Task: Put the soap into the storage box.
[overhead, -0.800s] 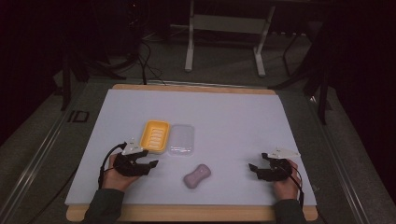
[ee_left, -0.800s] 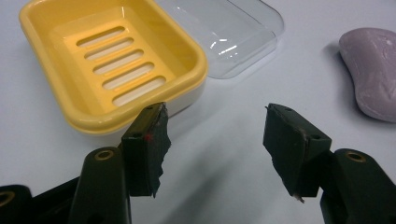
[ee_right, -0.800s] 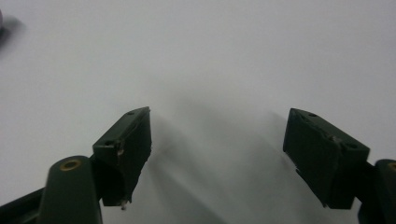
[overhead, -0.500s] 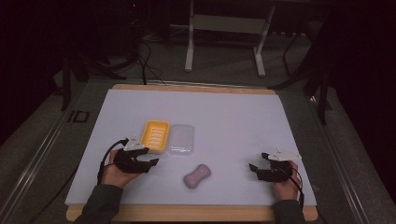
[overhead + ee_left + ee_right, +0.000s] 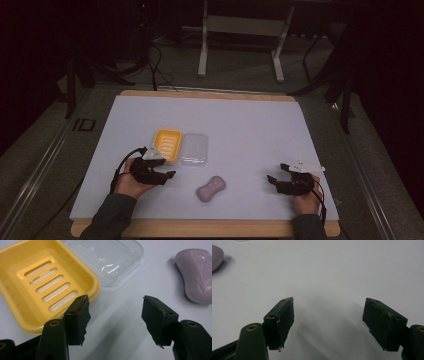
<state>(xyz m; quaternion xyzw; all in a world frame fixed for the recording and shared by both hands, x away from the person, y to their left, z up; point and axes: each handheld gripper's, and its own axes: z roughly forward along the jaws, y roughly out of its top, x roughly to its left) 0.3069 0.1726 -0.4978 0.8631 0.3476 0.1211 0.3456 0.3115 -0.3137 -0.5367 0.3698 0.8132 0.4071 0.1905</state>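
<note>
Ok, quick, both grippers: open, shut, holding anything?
Left gripper: open, empty, near the yellow soap dish.
Right gripper: open, empty, over bare table.

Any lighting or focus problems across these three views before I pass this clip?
High view: room beyond the table very dark, surface evenly lit. Left gripper view: sharp; glare streaks on the clear lid, soft shadow beside the purple soap. Right gripper view: jaw shadows smear softly across the white surface.
</note>
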